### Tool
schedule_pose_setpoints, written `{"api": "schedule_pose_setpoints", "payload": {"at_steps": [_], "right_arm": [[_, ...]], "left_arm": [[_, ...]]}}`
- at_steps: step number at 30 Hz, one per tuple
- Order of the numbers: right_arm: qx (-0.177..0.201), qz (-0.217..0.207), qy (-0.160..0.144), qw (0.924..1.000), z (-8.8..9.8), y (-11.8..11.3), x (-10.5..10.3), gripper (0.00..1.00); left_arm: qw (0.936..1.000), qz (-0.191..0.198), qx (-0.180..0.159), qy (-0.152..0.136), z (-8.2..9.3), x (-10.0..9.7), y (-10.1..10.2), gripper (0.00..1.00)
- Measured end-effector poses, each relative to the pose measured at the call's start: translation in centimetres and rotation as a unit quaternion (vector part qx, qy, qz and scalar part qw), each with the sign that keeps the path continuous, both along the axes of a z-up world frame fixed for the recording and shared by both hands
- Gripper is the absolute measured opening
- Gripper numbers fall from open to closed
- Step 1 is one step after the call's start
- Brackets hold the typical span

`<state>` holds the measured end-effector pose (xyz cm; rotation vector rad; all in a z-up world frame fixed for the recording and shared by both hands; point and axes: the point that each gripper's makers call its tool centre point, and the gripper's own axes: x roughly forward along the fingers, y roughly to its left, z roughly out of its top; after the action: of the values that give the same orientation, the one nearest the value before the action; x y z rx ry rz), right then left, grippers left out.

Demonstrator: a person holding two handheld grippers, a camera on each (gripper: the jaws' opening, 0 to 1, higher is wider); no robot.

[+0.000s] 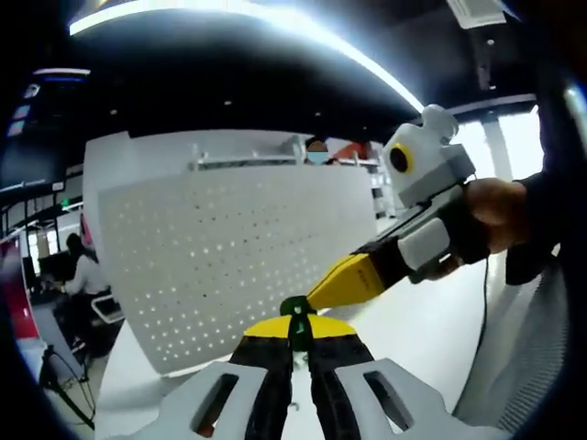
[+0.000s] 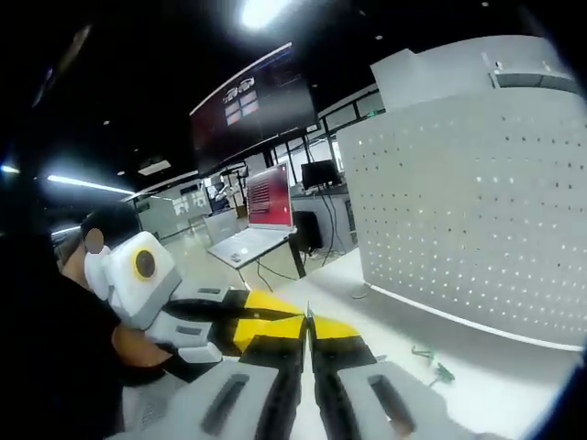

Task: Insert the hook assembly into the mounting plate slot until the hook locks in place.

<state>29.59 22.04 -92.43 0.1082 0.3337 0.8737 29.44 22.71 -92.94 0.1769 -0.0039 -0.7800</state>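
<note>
Both grippers are held before the pegboard (image 1: pixel 229 266) — a green hook (image 1: pixel 295 308) is pinched in the left gripper (image 1: pixel 295 335), the right gripper (image 2: pixel 308 337) is closed on nothing discernible — insertion is judged not yet begun.

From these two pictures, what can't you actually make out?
- Green hook, left gripper view: the shut left gripper covers most of it, shape unreadable.
- Right gripper, right gripper view: jaws together; anything pinched is too thin to see.
- Pegboard, left gripper view: which hole is the target is unclear; its base is cut off by the gripper.
- Small green parts on the table, right gripper view: too small to identify.
</note>
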Motion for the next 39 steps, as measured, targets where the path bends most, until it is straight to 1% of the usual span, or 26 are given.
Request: {"api": "schedule_pose_setpoints", "payload": {"at_steps": [14,16,19,21,23,25,35,37,39], "right_arm": [[-0.001,-0.002,-0.004,1.0,0.25,-0.04,-0.19,0.0],[-0.014,0.001,-0.009,0.9999,0.15,-0.01,-0.22,0.0],[-0.023,0.004,-0.018,0.9996,0.11,0.04,-0.26,0.0],[-0.027,0.006,-0.018,0.9995,-0.01,0.04,-0.27,0.01],[-0.031,0.007,-0.018,0.9994,-0.17,0.01,-0.28,0.01],[-0.028,0.006,-0.022,0.9993,-0.06,-0.08,-0.22,0.0],[-0.024,0.007,-0.024,0.9994,0.05,0.08,-0.26,0.0],[-0.019,0.006,-0.022,0.9995,0.13,0.04,-0.2,0.0],[-0.006,0.002,-0.017,0.9998,0.34,-0.13,-0.09,0.0]], "left_arm": [[1.0,-0.001,0.0,-0.009,0.15,-0.19,-0.05,0.03],[1.0,-0.001,0.001,-0.008,0.11,-0.21,-0.08,0.03],[0.9999,-0.002,0.008,-0.007,0.01,-0.32,-0.19,0.03],[0.9999,-0.007,0.011,-0.008,-0.03,-0.49,-0.42,0.03],[0.9996,-0.004,0.026,-0.012,-0.21,-0.5,-0.48,0.03],[0.9996,-0.004,0.022,-0.015,0.01,-0.53,-0.45,0.03],[0.9995,0.0,0.026,-0.019,0.13,-0.44,-0.37,0.04],[0.9995,0.001,0.025,-0.02,0.16,-0.42,-0.3,0.04],[0.9994,0.002,0.026,-0.022,0.2,-0.36,-0.22,0.04]]}}
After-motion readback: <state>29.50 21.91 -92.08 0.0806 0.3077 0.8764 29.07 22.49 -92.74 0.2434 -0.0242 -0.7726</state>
